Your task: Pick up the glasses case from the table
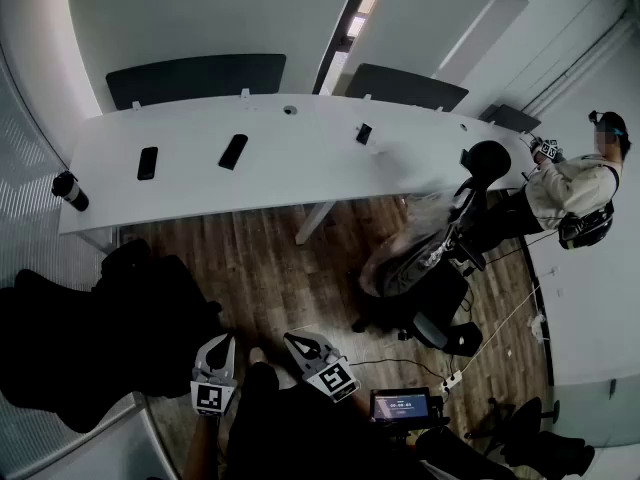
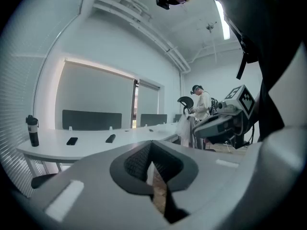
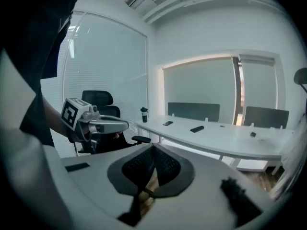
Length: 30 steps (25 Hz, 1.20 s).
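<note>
A long white table (image 1: 290, 173) stands across the room. On it lies a black oblong case (image 1: 233, 151), which looks like the glasses case, with a flat black phone-like slab (image 1: 147, 163) to its left. The case (image 2: 110, 138) shows small in the left gripper view, and the case (image 3: 196, 128) is also far off in the right gripper view. My left gripper (image 1: 221, 342) and right gripper (image 1: 291, 339) hang low over the wooden floor, well short of the table. Both are shut and hold nothing. The left gripper (image 2: 152, 166) and right gripper (image 3: 152, 169) show their pads together.
A dark bottle (image 1: 70, 190) stands at the table's left end, and a small black object (image 1: 364, 133) lies further right. A black office chair (image 1: 100, 318) is at my left. More chairs (image 1: 430, 268) and a person (image 1: 575, 188) are at the right. A tablet (image 1: 400, 405) sits near my feet.
</note>
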Motion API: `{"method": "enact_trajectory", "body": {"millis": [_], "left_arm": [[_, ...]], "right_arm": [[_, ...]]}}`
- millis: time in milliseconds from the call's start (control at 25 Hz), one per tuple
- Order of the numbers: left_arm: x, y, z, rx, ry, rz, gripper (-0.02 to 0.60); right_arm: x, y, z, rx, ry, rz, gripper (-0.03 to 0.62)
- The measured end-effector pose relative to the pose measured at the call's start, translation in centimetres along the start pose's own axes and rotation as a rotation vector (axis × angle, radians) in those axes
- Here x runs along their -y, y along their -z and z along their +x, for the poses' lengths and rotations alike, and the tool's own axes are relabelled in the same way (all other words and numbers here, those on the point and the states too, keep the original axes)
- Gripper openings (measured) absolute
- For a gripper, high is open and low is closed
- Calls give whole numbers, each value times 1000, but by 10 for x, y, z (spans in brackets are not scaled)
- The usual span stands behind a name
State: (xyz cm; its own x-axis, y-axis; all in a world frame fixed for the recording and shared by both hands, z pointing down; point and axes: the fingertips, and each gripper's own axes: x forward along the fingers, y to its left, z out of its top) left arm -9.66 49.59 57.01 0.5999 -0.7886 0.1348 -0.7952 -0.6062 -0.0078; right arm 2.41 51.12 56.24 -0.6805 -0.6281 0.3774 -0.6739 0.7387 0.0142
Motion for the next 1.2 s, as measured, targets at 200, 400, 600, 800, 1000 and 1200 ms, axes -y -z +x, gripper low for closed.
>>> {"method": "enact_trajectory", "body": {"millis": [200,400,600,800,1000,1200], "left_arm": [[0,-1,6,-50,-25,-80,8],[8,0,28,-77,-8,-92,8],[16,-4,56,-61,7,-52,8],[20,-13,90,-96,17,-76,9],[30,-15,132,-79,25,-41,12],[39,-31,169,-124,-4,-47,14]], "right_arm": [[5,-2,16,20,-32,-19,8],[35,-8,18,41,-26,-20,8],[68,-15,18,67,-24,-15,8],[107,-11,21,90,-6,12,8],[154,-9,17,109,13,44,8],[186,-4,16,110,-18,53,8]]}}
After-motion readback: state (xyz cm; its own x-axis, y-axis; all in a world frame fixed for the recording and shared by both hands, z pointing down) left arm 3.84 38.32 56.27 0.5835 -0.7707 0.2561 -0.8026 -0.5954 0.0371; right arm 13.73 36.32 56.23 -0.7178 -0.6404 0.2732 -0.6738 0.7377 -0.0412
